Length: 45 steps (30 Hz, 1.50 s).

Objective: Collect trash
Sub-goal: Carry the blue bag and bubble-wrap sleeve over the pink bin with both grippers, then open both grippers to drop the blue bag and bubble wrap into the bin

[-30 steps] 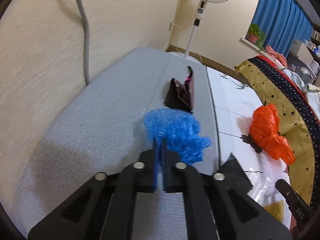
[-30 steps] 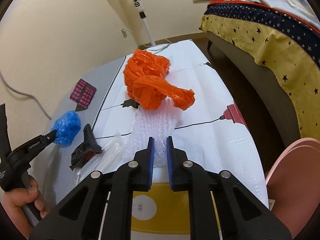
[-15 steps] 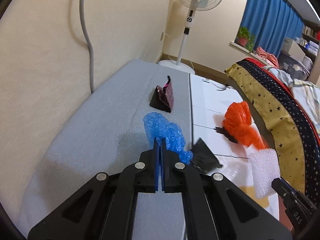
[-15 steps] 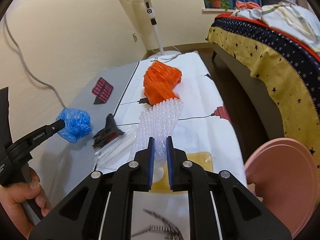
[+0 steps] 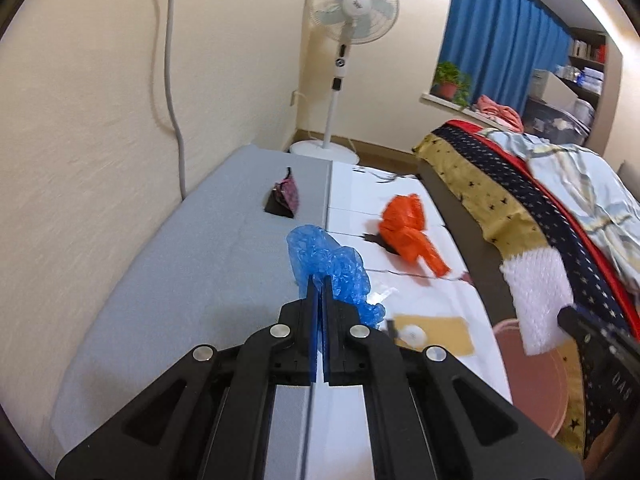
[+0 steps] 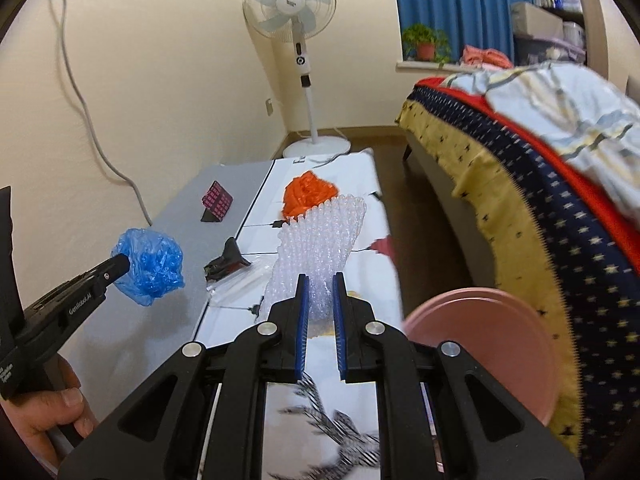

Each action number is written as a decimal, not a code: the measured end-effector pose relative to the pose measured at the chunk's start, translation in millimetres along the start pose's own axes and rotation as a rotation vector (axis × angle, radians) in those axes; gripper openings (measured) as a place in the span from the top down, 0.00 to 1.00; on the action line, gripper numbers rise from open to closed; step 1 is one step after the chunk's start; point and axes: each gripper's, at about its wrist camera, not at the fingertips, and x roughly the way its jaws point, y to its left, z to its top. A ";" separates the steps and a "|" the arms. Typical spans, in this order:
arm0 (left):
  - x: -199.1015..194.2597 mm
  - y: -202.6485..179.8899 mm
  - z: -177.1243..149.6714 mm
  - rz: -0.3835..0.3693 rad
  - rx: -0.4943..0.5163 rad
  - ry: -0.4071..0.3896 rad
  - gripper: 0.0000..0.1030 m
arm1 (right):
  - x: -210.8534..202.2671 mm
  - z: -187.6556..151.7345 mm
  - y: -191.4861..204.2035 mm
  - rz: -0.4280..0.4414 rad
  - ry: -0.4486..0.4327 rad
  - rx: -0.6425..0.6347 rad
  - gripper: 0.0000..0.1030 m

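Note:
My left gripper (image 5: 320,280) is shut on a crumpled blue plastic bag (image 5: 328,264) and holds it above the low table; the bag also shows in the right wrist view (image 6: 150,266). My right gripper (image 6: 319,280) is shut on a sheet of clear bubble wrap (image 6: 320,240), lifted off the table; the sheet also shows in the left wrist view (image 5: 536,296). A pink bin (image 6: 484,348) stands on the floor at the right, beside the bed. An orange plastic bag (image 5: 408,228) lies on the white table top.
A pink-patterned wrapper (image 6: 216,202) sits on the grey mat (image 5: 192,264). A black scrap (image 6: 226,264) and clear plastic film (image 6: 240,284) lie on the white table (image 6: 360,176). A standing fan (image 6: 298,40) is at the far end, a bed (image 6: 540,184) on the right.
Both grippers have risen and pulled back. The blue bag and the bubble wrap came up off the table with them. The pink bin has come more into view.

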 end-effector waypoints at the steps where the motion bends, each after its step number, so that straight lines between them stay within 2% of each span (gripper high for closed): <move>1: -3.9 -4.1 -3.3 -0.005 0.007 -0.003 0.99 | -9.1 -0.1 -2.6 -0.011 -0.006 -0.006 0.88; 8: -32.7 -30.9 -25.8 -0.052 0.078 -0.029 0.99 | -51.7 -4.3 -18.7 -0.066 -0.047 -0.027 0.88; 14: -41.5 -48.3 -42.0 -0.105 0.124 -0.047 0.99 | -76.1 -18.1 -34.4 -0.098 -0.088 -0.003 0.88; 20: -35.3 -59.6 -51.3 -0.132 0.145 -0.034 0.99 | -74.6 -32.8 -57.1 -0.129 -0.082 0.061 0.88; 28: -28.1 -69.1 -51.8 -0.162 0.141 -0.033 0.99 | -69.1 -36.8 -69.4 -0.193 -0.089 0.064 0.88; 45: -5.8 -106.3 -55.1 -0.246 0.185 -0.024 0.99 | -59.6 -40.4 -90.3 -0.270 -0.075 0.102 0.88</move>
